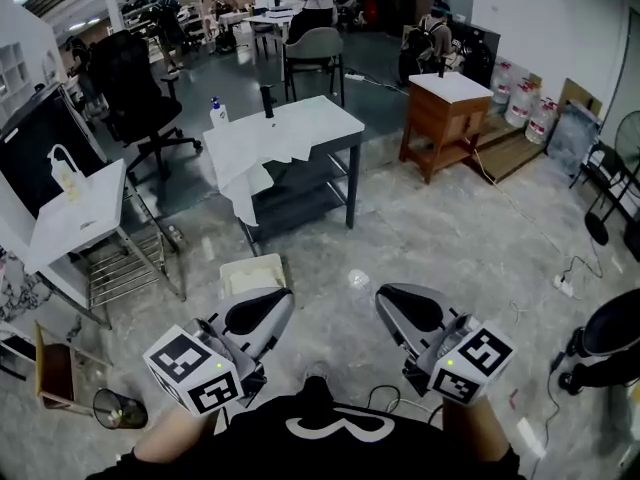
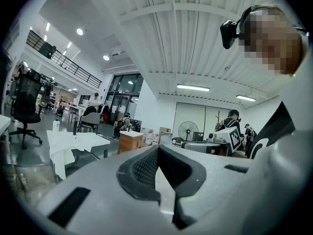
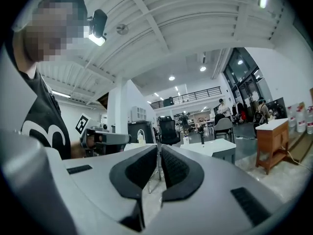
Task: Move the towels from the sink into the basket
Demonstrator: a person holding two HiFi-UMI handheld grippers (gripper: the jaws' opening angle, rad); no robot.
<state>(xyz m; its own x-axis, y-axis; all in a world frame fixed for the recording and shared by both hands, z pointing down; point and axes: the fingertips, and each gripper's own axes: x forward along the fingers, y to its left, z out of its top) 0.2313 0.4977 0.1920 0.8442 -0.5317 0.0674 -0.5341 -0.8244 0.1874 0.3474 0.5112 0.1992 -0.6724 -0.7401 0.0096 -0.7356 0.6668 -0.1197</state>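
Fan [image 1: 627,144] cut off by the right edge.

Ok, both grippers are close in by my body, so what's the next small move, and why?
Probably step toward the table ahead. The left gripper and right gripper are both shut and empty, held close to the body, while the white cloth draping off the table's near edge lies well beyond them.
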